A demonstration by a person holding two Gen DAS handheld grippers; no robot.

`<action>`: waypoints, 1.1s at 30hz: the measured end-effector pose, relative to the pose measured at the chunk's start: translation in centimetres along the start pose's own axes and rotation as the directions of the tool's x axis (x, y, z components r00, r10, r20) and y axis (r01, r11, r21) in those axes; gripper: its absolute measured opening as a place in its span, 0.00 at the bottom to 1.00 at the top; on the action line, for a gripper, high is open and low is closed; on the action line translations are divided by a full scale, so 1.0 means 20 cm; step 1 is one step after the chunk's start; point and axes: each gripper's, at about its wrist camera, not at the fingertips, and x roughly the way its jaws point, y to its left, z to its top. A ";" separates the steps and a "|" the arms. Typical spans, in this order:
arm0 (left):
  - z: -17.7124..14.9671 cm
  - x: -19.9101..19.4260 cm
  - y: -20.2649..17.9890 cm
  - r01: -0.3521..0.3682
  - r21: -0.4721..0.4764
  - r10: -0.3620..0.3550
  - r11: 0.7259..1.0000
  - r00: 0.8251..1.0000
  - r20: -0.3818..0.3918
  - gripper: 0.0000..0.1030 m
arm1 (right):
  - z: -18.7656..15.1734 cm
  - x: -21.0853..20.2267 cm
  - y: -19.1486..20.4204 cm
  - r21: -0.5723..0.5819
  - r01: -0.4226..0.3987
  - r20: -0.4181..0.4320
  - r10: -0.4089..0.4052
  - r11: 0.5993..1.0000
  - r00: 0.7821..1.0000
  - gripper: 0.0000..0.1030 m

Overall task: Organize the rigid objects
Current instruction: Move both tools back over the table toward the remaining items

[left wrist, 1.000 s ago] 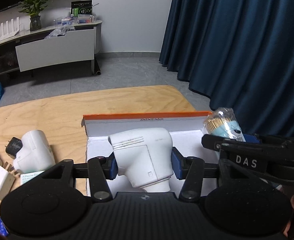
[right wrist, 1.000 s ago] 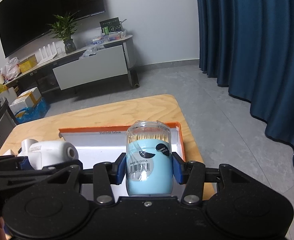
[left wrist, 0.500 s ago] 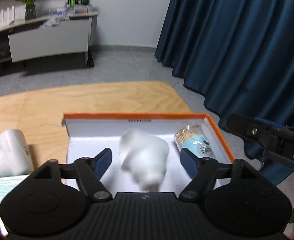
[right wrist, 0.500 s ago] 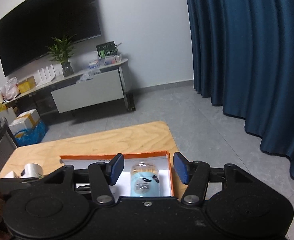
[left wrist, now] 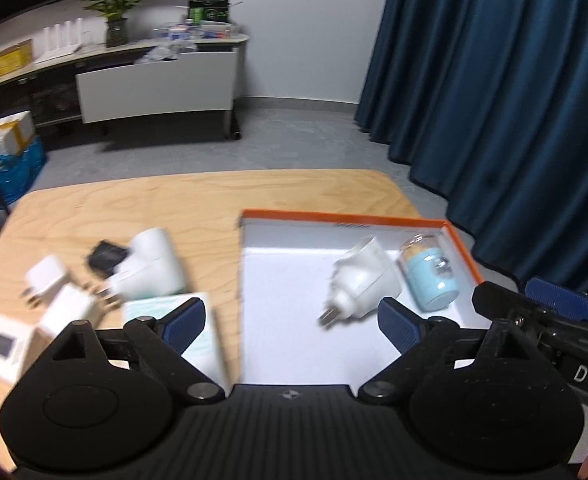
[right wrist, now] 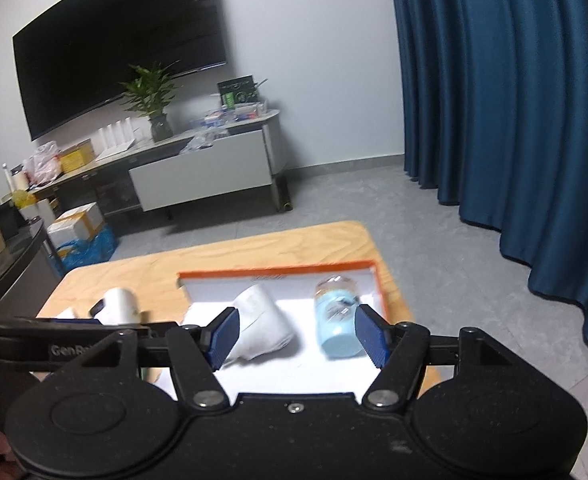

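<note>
A wooden table (left wrist: pixel 198 196) holds a shallow white box with an orange rim (left wrist: pixel 346 216). Inside it, toward two o'clock, a white plug adapter (left wrist: pixel 364 280) lies on its side, its prongs blurred. Just beside it, at three o'clock, lies a toothpick jar (left wrist: pixel 432 276) with a pale blue label; whether the two touch is unclear.

The left gripper (left wrist: pixel 292 320) hovers above the box's near edge, jaws spreading apart with nothing between them. The right gripper (right wrist: pixel 296 334) is also opening, empty; its blue pads overlap the adapter and jar in the right wrist view but stand clear of them.

Outside the box, at nine o'clock, sit a second white adapter (left wrist: pixel 154 268), a black plug (left wrist: pixel 104 258), small white chargers (left wrist: pixel 48 280) and a pale paper packet (left wrist: pixel 162 308), all smeared by motion blur. The packet is partly hidden behind the left gripper's body.
</note>
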 end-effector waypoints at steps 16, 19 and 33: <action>-0.11 -0.25 0.24 -0.097 -0.046 0.099 0.994 0.994 0.049 0.96 | -0.09 -0.09 0.32 -0.074 -0.097 -0.042 0.094 0.993 0.995 0.77; -0.12 -0.27 0.29 -0.111 -0.067 0.115 0.992 0.992 0.052 0.96 | -0.10 -0.08 0.38 -0.093 -0.117 -0.053 0.112 0.989 0.992 0.77; -0.24 -0.35 0.55 -0.165 -0.160 0.174 0.973 0.984 0.042 0.97 | -0.16 -0.04 0.62 -0.158 -0.200 -0.099 0.186 0.967 0.978 0.77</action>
